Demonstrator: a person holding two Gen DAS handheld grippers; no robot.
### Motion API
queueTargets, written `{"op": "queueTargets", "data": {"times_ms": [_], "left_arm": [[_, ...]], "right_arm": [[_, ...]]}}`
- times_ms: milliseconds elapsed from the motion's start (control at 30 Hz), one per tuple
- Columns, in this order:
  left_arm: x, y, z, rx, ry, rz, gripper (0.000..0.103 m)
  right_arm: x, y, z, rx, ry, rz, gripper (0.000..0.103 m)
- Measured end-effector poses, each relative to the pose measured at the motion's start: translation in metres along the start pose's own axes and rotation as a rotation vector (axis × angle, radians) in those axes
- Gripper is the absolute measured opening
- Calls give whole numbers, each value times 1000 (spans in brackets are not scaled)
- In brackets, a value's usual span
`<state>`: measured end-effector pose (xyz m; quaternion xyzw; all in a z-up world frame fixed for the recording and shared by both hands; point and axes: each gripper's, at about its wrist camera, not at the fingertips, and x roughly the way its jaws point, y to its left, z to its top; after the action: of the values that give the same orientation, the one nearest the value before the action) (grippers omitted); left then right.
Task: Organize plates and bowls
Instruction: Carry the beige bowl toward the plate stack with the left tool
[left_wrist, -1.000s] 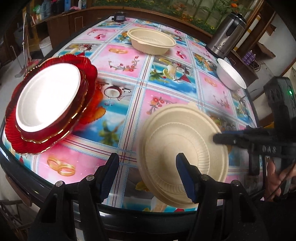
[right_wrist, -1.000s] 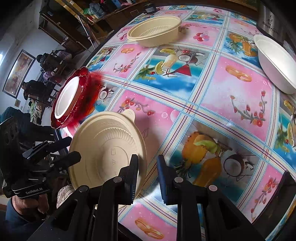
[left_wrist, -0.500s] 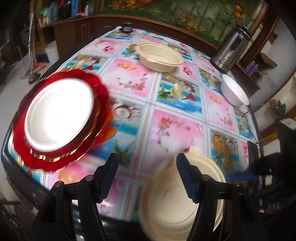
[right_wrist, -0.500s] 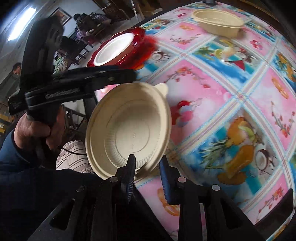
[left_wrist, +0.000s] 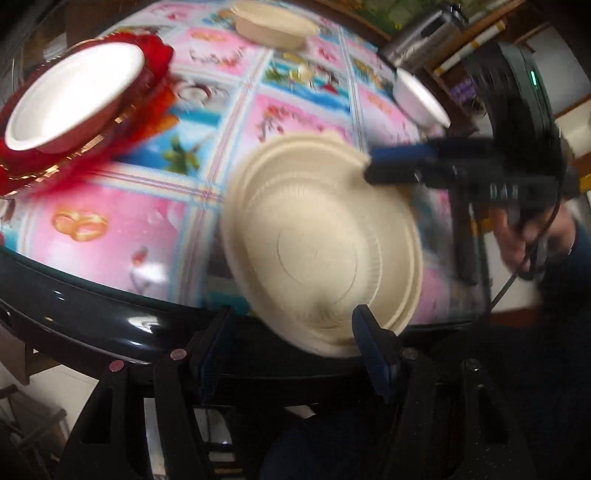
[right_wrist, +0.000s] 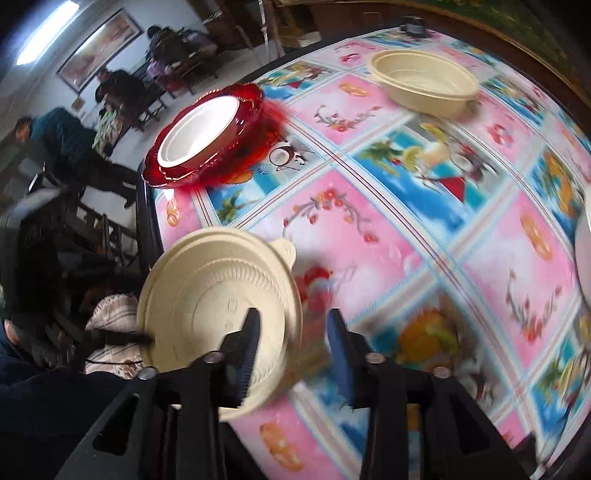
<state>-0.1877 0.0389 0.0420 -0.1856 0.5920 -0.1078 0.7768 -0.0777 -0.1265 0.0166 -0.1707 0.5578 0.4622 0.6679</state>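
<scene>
**Beige plate in transfer at the near table edge**

Take the beige plate (left_wrist: 321, 243) as your reference. It hangs tilted over the near edge of the table (left_wrist: 110, 317), its hollow face toward the left wrist camera and its ribbed underside toward the right wrist camera, which suggests you are re-orienting it for stacking.

Your left gripper (left_wrist: 291, 354) stands about half open. In its own view the plate's lower rim lies between the jaws, against or just beside the right pad; motion blur prevents confirming pressure. The right wrist view shows a dark finger tip at the plate's left rim, so contact is probable but not settled.

Your right gripper (right_wrist: 293, 350) has its jaws opening. The plate's rim sits between them, close to the left finger (right_wrist: 247, 350), while the right pad stands clear. Judged from this, you are releasing the plate on that side.

Beyond the plate and to its left, the red plate (right_wrist: 207, 144) carries a white bowl (right_wrist: 199, 133); this stack is the likely destination. Further beyond, a beige bowl (right_wrist: 424, 85) waits alone. Beyond and to the right, another white bowl (left_wrist: 421, 98) sits beside a steel kettle (left_wrist: 417, 40).
</scene>
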Motion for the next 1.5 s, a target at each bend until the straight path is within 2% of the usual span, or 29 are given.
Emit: {"op": "queueTargets", "data": {"times_ms": [67,100,133,167,233,333,400,500,567,633,700,800,1133,1500], "left_arm": [[3,-4,4,4,-13,29,60],[4,-5,7,2,-18,53,44],[5,-4,11,-3,-19,73,32],[6,-3,16,-6,-30,99,30],[7,-2,26,5,-73,204,26],[5,1,42,11,-135,319,26],[4,1,50,19,-160,338,26],[9,-4,51,36,-149,345,26],[10,-8,47,34,-127,301,28],[10,-10,42,37,-117,280,35],[16,-11,39,43,-100,275,35],[21,-14,41,65,-96,297,17],[-3,-18,46,91,-209,373,16],[-39,3,50,34,-317,435,18]], "right_arm": [[10,-2,6,4,14,2,46],[14,-4,6,18,22,9,46],[15,-5,6,34,22,17,33],[15,-8,3,70,22,22,16],[12,-17,-4,178,12,43,15],[10,-30,-22,365,-2,93,14],[10,-29,-36,420,-3,126,14],[10,-20,-48,412,4,150,17],[8,-19,-48,402,-1,138,18],[4,-20,-49,398,-18,109,17],[3,-20,-53,399,-16,102,15],[5,-23,-56,431,-25,116,14],[-4,-15,-46,379,-74,92,13],[-13,7,-4,303,-117,101,13]]}}
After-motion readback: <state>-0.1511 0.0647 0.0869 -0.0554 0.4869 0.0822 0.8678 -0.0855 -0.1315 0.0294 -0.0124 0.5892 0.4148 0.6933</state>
